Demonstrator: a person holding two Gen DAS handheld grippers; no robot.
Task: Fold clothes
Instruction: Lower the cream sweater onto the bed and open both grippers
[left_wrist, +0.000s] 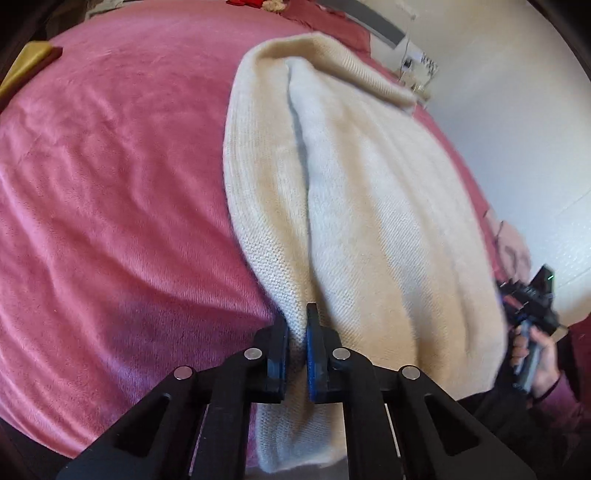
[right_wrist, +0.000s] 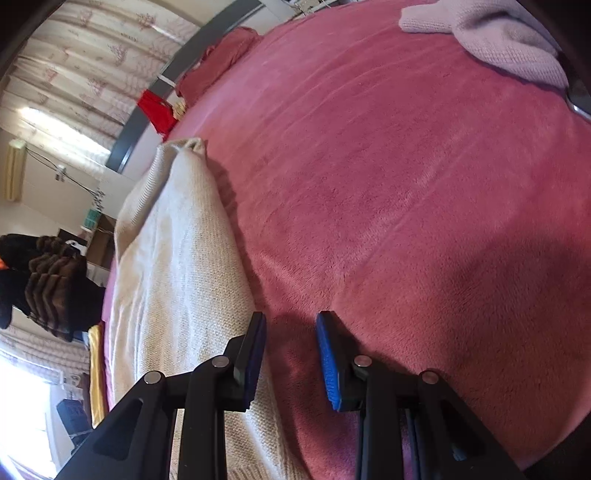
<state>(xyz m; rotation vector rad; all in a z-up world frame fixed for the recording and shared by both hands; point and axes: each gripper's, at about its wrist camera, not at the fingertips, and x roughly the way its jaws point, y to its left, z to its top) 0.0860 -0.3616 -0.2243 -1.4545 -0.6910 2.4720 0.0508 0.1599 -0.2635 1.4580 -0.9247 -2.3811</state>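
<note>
My left gripper (left_wrist: 297, 334) has its blue-padded fingers pinched on a fold of the cream knit sweater (left_wrist: 369, 206), which lies lengthwise on the pink blanket (left_wrist: 110, 184) near the bed's edge. My right gripper (right_wrist: 291, 354) stands with fingers apart, holding nothing, just beside that sweater's edge (right_wrist: 177, 258) over the blanket (right_wrist: 424, 184). A pale lilac knit (right_wrist: 498, 40) lies well apart at the far corner. I can read no labels or writing anywhere.

A pink plush bed (right_wrist: 424, 184) fills the room; patterned curtains (right_wrist: 92, 48) hang beyond it, beside a white wall (left_wrist: 517, 110).
</note>
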